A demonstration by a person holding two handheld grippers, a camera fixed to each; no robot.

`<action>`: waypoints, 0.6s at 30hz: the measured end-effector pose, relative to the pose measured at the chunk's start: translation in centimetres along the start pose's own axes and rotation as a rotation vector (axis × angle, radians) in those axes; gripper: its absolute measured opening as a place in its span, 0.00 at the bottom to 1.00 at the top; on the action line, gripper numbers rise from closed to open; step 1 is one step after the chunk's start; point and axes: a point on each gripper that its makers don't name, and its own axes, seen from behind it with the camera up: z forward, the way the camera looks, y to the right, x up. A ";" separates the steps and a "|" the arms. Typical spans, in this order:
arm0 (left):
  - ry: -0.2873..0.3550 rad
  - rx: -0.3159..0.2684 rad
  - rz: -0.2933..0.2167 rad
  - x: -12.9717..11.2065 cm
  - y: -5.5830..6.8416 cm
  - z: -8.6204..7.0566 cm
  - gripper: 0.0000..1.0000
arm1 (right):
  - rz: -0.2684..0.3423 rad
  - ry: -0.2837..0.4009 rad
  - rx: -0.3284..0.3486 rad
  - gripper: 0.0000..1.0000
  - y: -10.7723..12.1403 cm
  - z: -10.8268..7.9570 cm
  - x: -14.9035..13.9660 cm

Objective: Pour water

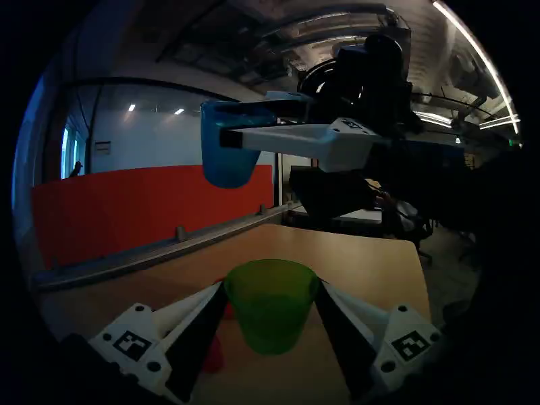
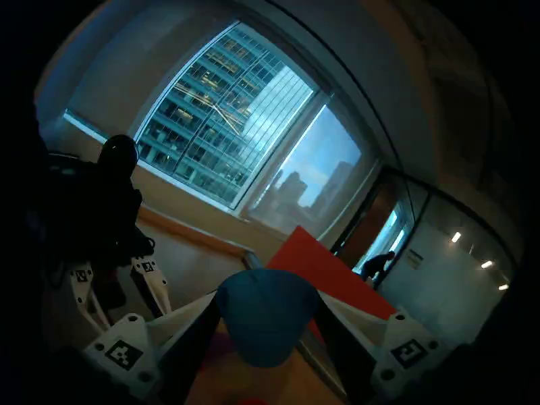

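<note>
Above the surface (image 1: 364,256), the left tool (image 1: 270,291) grips a green cup (image 1: 271,317), the right tool (image 2: 266,300) a raised blue cup (image 2: 266,331) (light, slippery plastic, likely best held mid-wall).

Both left gripper (image 1: 270,291) & right gripper (image 2: 268,300) had white plastic fingers (image 1: 177,316) w/ black inner pads (image 1: 202,337). Behind the pads, each finger carried a sq. b/w marker (image 1: 131,344) w/ dark screws (image 1: 154,366) at its corners.

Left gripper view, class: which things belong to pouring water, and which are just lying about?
Job: green cup, held low; blue cup, held higher.
Lying about: red object on the table; orange wall panel.
</note>
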 end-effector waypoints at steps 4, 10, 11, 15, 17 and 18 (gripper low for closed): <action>0.003 0.003 0.000 0.1 -0.1 0.0 0.88 | 0.096 -0.001 0.011 0.92 0.0 0.0 0.3; 0.001 0.006 0.001 0.1 -0.2 0.0 0.88 | 0.302 0.003 0.046 0.92 0.0 -0.1 0.7; 0.000 0.006 0.002 0.0 -0.2 0.0 0.88 | 0.332 0.006 0.050 0.92 0.1 -0.1 0.8; -0.002 0.006 0.004 0.1 -0.1 0.1 0.88 | 0.433 0.014 0.058 0.92 0.5 -0.3 0.9; -0.001 0.006 0.004 0.1 0.0 0.1 0.88 | 0.458 0.014 0.060 0.92 0.5 -0.3 0.9; 0.000 0.006 0.005 0.1 0.1 0.1 0.88 | 0.472 0.015 0.062 0.92 0.5 -0.4 0.9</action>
